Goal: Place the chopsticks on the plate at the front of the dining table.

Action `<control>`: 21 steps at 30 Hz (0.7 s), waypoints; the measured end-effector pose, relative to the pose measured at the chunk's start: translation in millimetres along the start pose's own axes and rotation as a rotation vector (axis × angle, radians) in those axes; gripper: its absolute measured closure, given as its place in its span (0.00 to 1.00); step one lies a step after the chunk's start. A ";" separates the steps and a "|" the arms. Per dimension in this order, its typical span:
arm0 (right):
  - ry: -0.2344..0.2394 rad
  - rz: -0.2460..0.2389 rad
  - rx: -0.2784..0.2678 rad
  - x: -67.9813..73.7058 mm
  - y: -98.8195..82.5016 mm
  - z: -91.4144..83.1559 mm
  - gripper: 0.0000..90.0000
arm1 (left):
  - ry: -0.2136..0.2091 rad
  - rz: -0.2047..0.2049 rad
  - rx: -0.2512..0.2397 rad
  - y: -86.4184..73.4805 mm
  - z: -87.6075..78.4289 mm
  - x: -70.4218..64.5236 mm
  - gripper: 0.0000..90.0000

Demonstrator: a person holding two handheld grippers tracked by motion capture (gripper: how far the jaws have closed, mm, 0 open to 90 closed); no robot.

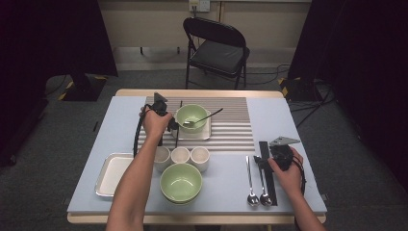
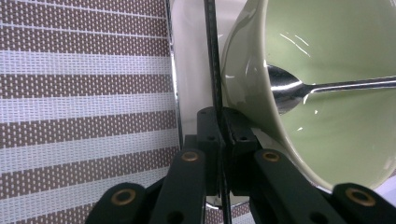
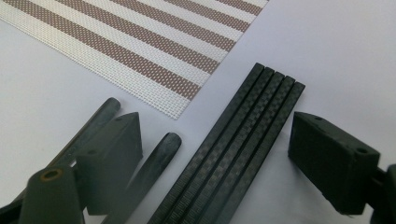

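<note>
Whole table seen from above, facing forward; gripper views set close, low; striped placemat shared by all three.

cups three in row | tray empty | chair behind table

Surface and material notes, table setting

I read the green bowl as glazed ceramic, glossy with sharp highlights; the spoon in it is polished metal, mirror-bright. The chopstick looks like matt black woven composite, as do the four chopsticks lying together, checkered in texture. The placemat is coarse woven mesh, striped brown and white, rough. The small tray has a shiny metal rim. Gripper jaws are matt black plastic. Table surface is smooth, matt, pale.
</note>
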State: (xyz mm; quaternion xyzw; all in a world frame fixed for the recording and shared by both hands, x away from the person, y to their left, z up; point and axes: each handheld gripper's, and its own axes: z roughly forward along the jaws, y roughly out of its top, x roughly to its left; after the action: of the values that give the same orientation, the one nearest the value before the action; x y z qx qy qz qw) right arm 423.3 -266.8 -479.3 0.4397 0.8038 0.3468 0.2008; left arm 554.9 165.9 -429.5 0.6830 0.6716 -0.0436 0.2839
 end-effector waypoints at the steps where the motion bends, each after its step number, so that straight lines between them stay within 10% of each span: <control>1: 0.000 0.000 0.000 0.0 0.0 0.0 0.18 | 0.000 0.000 0.001 0.0 0.7 -0.1 0.96; 21: 0.002 0.000 0.000 -0.2 0.0 0.1 0.18 | -0.008 -0.019 0.010 -0.3 -0.6 -0.1 0.96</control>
State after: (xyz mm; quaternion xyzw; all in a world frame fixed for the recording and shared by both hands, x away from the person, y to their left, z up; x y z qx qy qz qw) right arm 423.5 -267.0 -479.3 0.4396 0.8039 0.3471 0.2000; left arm 554.4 166.0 -429.1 0.6778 0.6767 -0.0521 0.2827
